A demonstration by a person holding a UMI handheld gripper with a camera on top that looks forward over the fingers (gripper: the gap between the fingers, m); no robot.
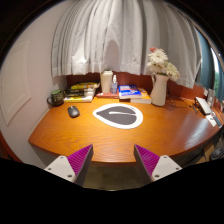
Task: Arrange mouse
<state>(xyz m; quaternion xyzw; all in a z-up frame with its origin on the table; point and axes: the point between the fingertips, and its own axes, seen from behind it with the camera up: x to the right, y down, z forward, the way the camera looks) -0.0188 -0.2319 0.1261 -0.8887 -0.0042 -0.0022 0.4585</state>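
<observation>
Spreading across the middle of the frame: a curved wooden desk (100, 135), backed by pale curtains (120, 40) filling the upper centre. Lying at frame centre: a white oval mouse pad (118, 115) with a dark shield-shaped patch on it. Standing at upper right: a white vase of flowers (160, 82). Resting along the back edge: a stack of books (80, 93) at upper left, a cream canister (107, 82) near upper centre, and more books (131, 94) beside it.

Showing at the bottom of the frame: the gripper (113, 160), hovering over the near desk edge with purple-padded fingers (77, 160) spread wide apart and gripping nothing.

Sitting at centre left, just left of the mouse pad and off it: the mouse (73, 111), small, dark and rounded, with no cord visible. Lying well ahead of the fingers and left of their midline, roughly in line with the left finger; long axis appearing to run away from the camera, though too small to confirm. Likely calling for a reach forward and leftward before closing, then a short carry rightward onto the pad.
</observation>
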